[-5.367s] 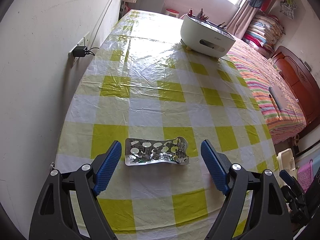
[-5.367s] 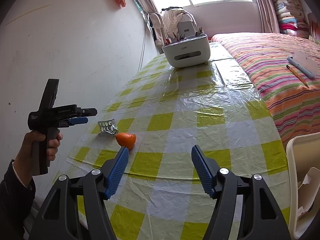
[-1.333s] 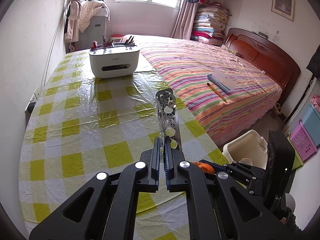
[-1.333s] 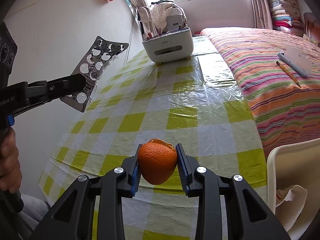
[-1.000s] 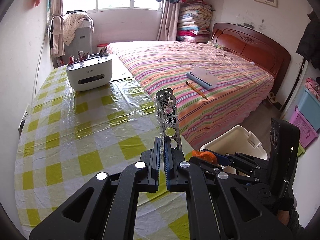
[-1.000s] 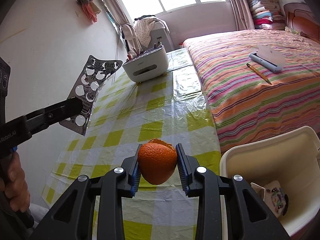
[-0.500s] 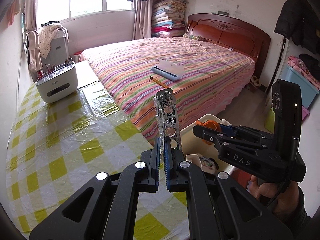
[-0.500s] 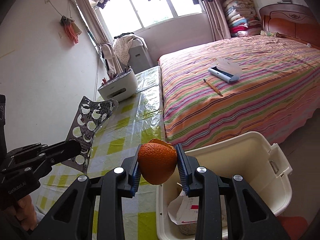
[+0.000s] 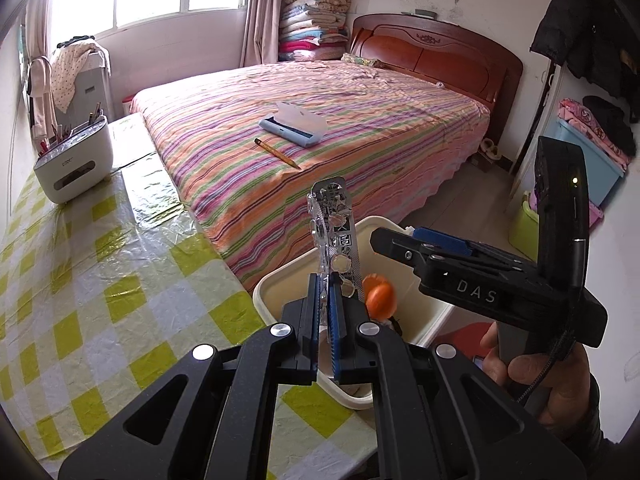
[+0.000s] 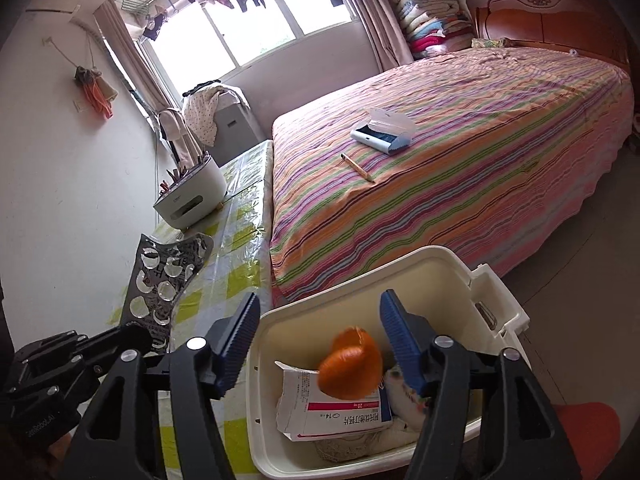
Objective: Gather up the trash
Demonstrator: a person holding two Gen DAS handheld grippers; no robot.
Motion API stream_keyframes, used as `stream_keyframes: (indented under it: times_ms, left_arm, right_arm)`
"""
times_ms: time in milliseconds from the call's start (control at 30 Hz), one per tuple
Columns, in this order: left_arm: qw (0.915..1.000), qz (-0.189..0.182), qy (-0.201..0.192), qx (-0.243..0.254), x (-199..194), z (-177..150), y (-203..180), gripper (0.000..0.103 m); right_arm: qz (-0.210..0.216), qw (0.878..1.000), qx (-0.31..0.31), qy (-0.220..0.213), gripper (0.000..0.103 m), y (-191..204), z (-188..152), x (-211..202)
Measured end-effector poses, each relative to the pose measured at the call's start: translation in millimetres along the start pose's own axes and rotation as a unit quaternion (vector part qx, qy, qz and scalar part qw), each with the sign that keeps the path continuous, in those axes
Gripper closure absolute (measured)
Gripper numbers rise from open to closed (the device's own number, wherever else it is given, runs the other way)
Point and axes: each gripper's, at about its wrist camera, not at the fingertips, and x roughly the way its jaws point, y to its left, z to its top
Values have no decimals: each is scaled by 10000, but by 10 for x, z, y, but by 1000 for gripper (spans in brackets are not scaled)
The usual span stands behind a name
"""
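a: two pieces of trash are in play. the orange peel point(image 10: 350, 364) is already loose between the opening jaws of the right tool point(image 10: 318, 340), touching neither pad, and it hangs over the white bin point(image 10: 496, 300), just above the medicine box point(image 10: 336, 410) lying inside.

b: and the other piece?

a: the left tool point(image 9: 325, 312) is clenched on the empty blister pack point(image 9: 334, 224), gripping its lower end. the pack stands nearly upright, its long axis running on from the fingers.

b: which way is the bin from it?

a: ahead and below. in the left wrist view the bin's near rim point(image 9: 276, 276) sits right behind the tool's fingertips, off the edge of the checked tabletop point(image 9: 100, 288), with the pack's top leaning over the opening.

b: so the left hand is the one that matters next?

a: likely so. the right tool sits above the bin's middle, so the pack probably has to go in beside it, a little further forward to clear the rim.
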Motion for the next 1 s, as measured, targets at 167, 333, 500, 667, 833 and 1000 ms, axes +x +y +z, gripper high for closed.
stream_keyframes:
  times_ms: [167, 333, 500, 667, 833, 1000]
  left_arm:
    - [9998, -103, 175, 33, 156, -42, -115, 99]
    - [9992, -233, 330, 14, 334, -35, -253, 99]
    - [9983, -301, 492, 69, 541, 14, -421, 98]
    - [9986, -161, 480, 123, 649, 66, -536, 44]
    - [9993, 219, 126, 258, 495, 30, -553, 23]
    - [9948, 983, -140, 247, 101, -153, -432, 23]
  right_arm:
    - [16, 9989, 283, -385, 36, -106, 9, -145]
    - [-30, 9945, 695, -780, 36, -268, 45, -291]
    - [-84, 9905, 918, -1024, 36, -415, 46, -439]
    - [-136, 9892, 984, -1078, 36, -510, -30, -530]
    - [-228, 9881, 973, -1171, 36, -550, -145, -636]
    - [-459, 9871, 521, -1441, 36, -377, -348, -756]
